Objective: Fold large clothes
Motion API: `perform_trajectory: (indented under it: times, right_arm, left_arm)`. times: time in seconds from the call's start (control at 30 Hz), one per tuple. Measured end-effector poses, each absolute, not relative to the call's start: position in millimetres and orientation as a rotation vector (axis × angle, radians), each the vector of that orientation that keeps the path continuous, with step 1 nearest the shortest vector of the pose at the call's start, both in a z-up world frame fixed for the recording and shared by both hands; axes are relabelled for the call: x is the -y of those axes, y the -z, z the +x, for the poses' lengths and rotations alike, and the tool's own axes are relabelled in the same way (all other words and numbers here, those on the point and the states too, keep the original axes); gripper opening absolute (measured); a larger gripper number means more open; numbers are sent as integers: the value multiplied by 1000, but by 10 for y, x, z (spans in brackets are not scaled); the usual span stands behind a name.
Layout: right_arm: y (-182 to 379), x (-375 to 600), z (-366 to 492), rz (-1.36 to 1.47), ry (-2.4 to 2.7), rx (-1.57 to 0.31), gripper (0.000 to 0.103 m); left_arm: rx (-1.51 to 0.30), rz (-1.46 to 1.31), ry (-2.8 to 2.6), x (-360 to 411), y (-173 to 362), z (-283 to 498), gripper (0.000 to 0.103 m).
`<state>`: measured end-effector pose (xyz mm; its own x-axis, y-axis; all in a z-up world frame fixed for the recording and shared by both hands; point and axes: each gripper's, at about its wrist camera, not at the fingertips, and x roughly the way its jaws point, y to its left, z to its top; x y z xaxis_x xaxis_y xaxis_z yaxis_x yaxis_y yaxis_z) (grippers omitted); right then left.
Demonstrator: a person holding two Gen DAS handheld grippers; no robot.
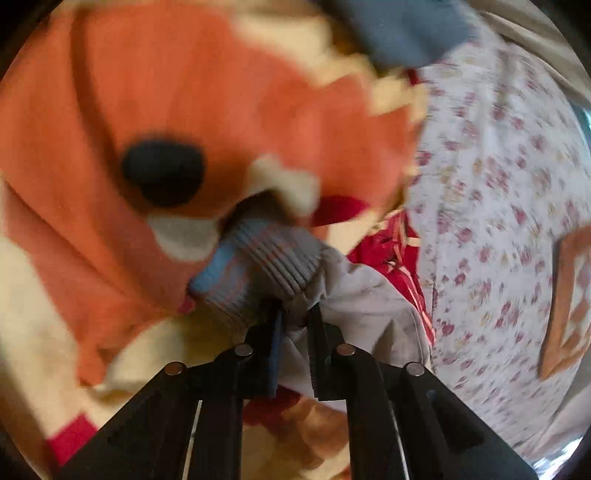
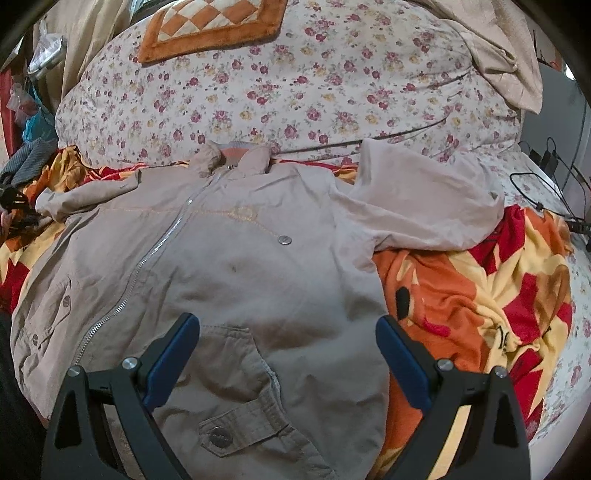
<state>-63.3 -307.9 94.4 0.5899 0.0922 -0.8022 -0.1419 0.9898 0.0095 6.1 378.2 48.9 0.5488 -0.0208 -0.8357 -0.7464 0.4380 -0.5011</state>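
Left gripper [image 1: 295,314]: jaws drawn narrow, pinching the beige sleeve fabric right behind its grey ribbed cuff [image 1: 266,266]. The cuff juts out past the fingertips, over the orange, cream and red blanket [image 1: 110,92]. This view is motion-blurred; a dark blot on the blanket print sits up and left of the cuff.

Right gripper [image 2: 288,332]: jaws spread wide, nothing between the 2 blue pads [image 2: 173,354]. It hovers over the lower front of the beige jacket [image 2: 229,266], just above a flap pocket [image 2: 240,421] with a metal snap.

Jacket: lies front-up on the blanket, spread across the bed, collar [image 2: 236,155] at the far side. Zipper [image 2: 147,258] runs diagonally from the collar toward the near left hem. 1 sleeve [image 2: 417,199] is bent across at the far right; the other runs off toward the left edge of the right wrist view.

Beyond the collar: a floral quilt [image 2: 295,81], with an orange checkered cushion [image 2: 210,26] on top. A beige cloth [image 2: 509,62] is heaped at the far right. Black cables [image 2: 546,173] trail along the right edge.
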Motion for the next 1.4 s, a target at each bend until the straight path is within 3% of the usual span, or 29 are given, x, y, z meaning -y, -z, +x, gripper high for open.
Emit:
perform_trajectory:
  times: [0.23,0.37,0.63,0.97,1.17,1.23,1.4]
  right_arm:
    - [-971,3128,-640,-23,-140,-918,99]
    - [-991,3165,-652,-1,-137,-906,99]
    - [-1072,3361,-771,42,-55,-888,99]
    - [-987,3746,-881,212,-49,-885,98]
    - [-920,3868,-828,297,-67,-932,97]
    - [-933,3835,-740,281,-66,-945,97]
    - [-1165,3369,-161,155,-109,-938,97]
  left_arm:
    - [-602,-462,-429,-3189,-1972,327,2]
    - [-601,-306,-198,-2552,-2281,801,2]
    - [-734,-213,194,-586,-1555,1354,2]
    - [-878,-227,555,1518,-741,944,0]
    - [-907,-135,543,1452,-713,716,5]
    - [-904,-94,472,1174,-759,704,12]
    - [-902,-53,224,371,-894,860,13]
